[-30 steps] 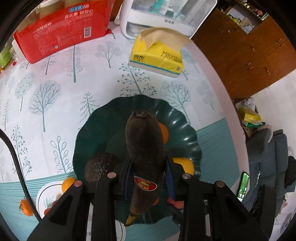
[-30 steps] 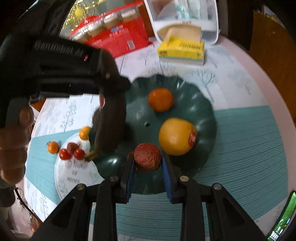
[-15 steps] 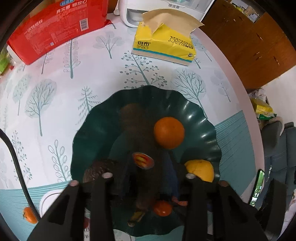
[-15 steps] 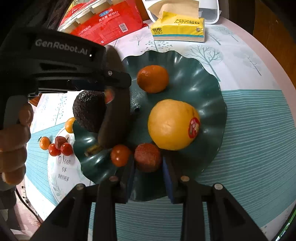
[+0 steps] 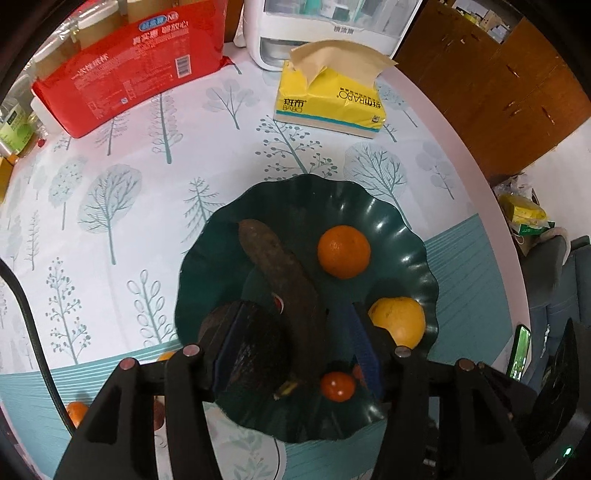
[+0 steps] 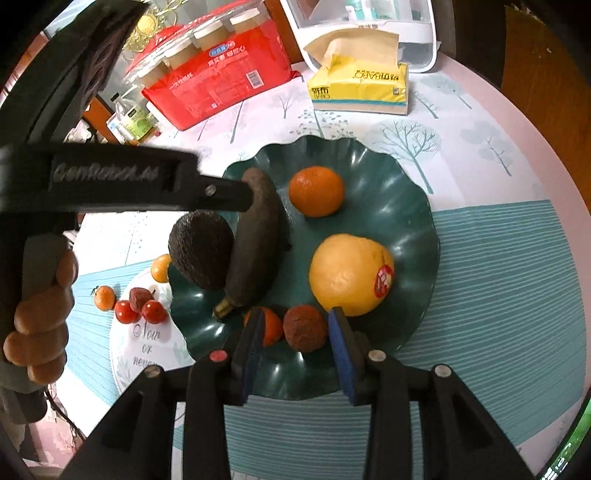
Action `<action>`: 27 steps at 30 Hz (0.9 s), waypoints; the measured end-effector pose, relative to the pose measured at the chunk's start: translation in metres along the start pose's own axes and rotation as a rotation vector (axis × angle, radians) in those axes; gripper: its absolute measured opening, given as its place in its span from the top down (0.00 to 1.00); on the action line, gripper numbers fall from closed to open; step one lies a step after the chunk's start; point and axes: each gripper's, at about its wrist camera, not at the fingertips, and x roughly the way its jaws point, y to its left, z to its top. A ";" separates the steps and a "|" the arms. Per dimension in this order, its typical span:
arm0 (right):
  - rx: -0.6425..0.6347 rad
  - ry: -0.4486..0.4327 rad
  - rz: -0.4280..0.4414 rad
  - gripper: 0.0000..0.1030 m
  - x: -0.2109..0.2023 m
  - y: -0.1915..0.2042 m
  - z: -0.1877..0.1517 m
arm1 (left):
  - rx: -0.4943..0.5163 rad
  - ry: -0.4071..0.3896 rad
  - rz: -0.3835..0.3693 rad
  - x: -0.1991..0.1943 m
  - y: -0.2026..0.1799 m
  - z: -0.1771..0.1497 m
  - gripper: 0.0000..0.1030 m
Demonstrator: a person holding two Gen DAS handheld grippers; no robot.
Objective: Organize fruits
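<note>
A dark green wavy plate holds a blackened banana, an avocado, a tangerine, a yellow grapefruit, a cherry tomato and a brown lychee. My left gripper is open above the banana, which lies loose on the plate. My right gripper is open, its jaws either side of the lychee without touching it.
A white plate left of the green one carries small tomatoes and a kumquat. At the back stand a yellow tissue box, a red package and a white appliance. The table edge curves at right.
My left gripper opened and let the banana down onto the plate, then drew back. My right gripper opened and released the lychee onto the plate's near side.
</note>
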 end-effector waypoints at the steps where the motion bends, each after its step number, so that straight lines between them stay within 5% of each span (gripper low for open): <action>1: -0.001 -0.005 -0.006 0.65 -0.001 0.001 0.001 | 0.002 -0.005 0.004 -0.003 0.001 -0.002 0.46; 16: 0.012 -0.093 -0.044 0.65 -0.046 0.018 -0.001 | 0.015 -0.093 0.056 -0.074 0.028 -0.056 0.37; 27: -0.044 -0.153 -0.024 0.65 -0.085 0.077 -0.008 | -0.050 -0.174 0.158 -0.157 0.110 -0.108 0.35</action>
